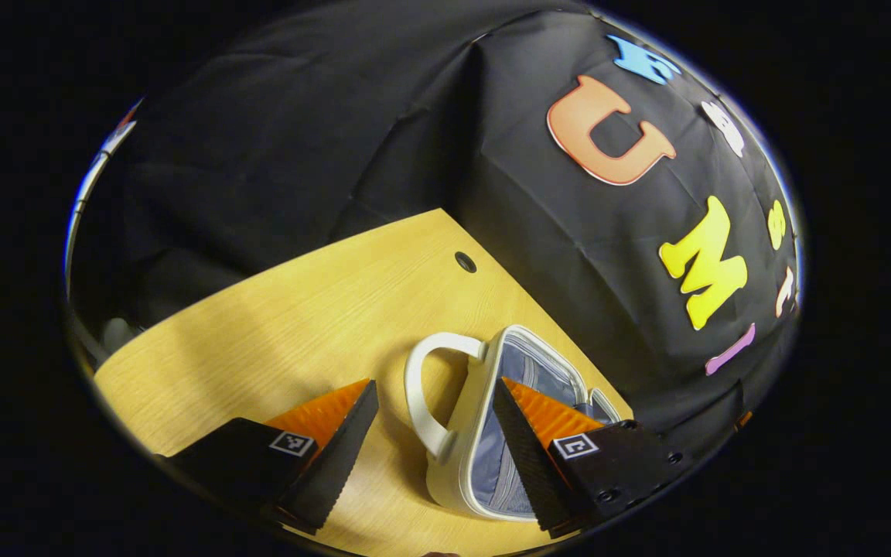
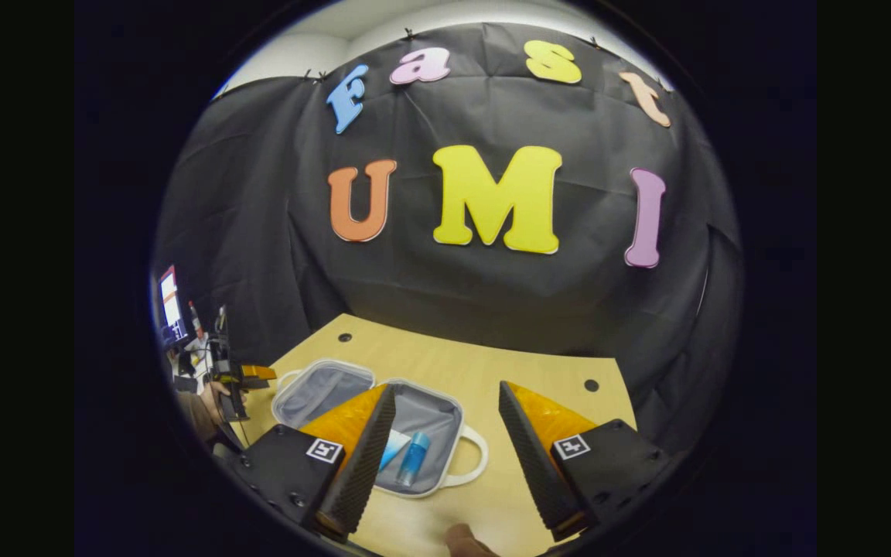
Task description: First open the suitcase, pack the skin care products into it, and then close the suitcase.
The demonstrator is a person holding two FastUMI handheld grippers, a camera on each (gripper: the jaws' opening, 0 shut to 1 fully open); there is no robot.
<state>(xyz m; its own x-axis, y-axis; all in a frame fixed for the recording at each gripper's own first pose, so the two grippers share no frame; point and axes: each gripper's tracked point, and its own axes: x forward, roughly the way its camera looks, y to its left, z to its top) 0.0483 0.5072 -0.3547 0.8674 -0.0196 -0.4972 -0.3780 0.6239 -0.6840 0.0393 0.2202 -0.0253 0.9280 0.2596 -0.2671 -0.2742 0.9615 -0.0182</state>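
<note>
Both claws released, holding nothing. Left claw (image 1: 430, 456) straddles the case's (image 1: 465, 433) white handle (image 1: 424, 402) and near rim. Right claw (image 2: 445, 452) hangs over the desk (image 2: 492, 363) on the handle side of the case (image 2: 384, 433), which lies open flat with a blue bottle (image 2: 413, 460) and a pale tube (image 2: 393, 449) in the near half. Far half (image 2: 322, 391) looks empty. If packing's done, closing is next: grab one half's rim, not the handle, swing it over the hinge, and steady the other half.
</note>
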